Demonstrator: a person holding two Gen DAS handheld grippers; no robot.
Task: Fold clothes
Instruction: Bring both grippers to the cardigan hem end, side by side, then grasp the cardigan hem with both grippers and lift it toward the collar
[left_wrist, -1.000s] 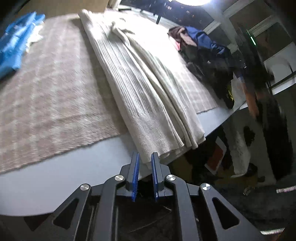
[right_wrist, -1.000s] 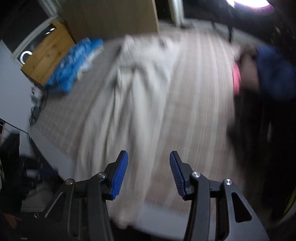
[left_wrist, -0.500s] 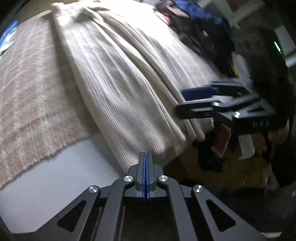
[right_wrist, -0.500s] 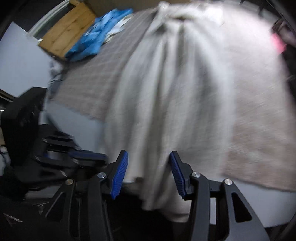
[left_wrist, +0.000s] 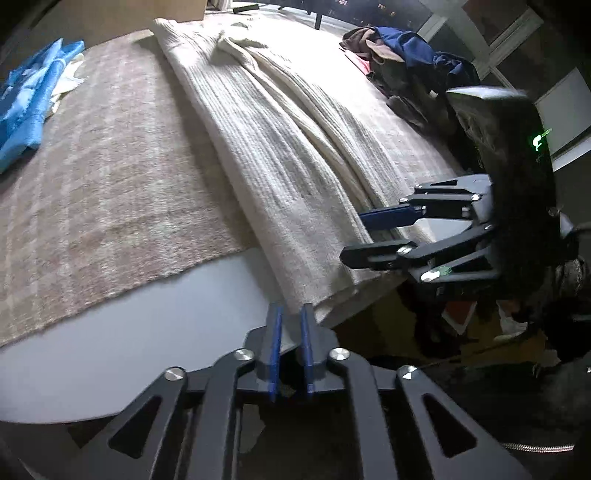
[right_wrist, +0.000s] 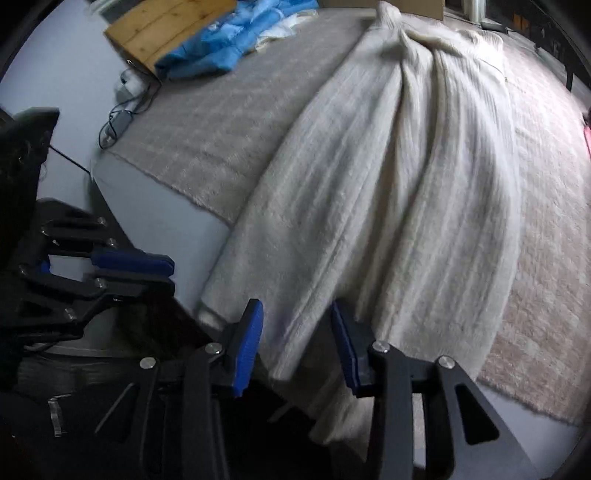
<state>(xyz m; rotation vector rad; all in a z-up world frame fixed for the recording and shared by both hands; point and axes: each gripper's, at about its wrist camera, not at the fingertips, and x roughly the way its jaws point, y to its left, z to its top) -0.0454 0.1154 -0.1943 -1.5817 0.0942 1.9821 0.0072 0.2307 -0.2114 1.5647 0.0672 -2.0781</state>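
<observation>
Since half a second ago our left gripper (left_wrist: 291, 321) has reopened slightly, a narrow gap at the cream knit garment's (left_wrist: 280, 155) hem corner; grip unclear. Right gripper (right_wrist: 297, 332) wide open, straddling the hem, holding nothing. Garment lies lengthwise on the beige blanket (left_wrist: 103, 177), hem overhanging the table (left_wrist: 147, 332) edge.

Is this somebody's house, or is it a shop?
Most likely a home, set up for folding laundry. A cream ribbed knit garment lies on a beige checked blanket covering a white table, with a blue cloth and a heap of dark clothes waiting nearby.
</observation>
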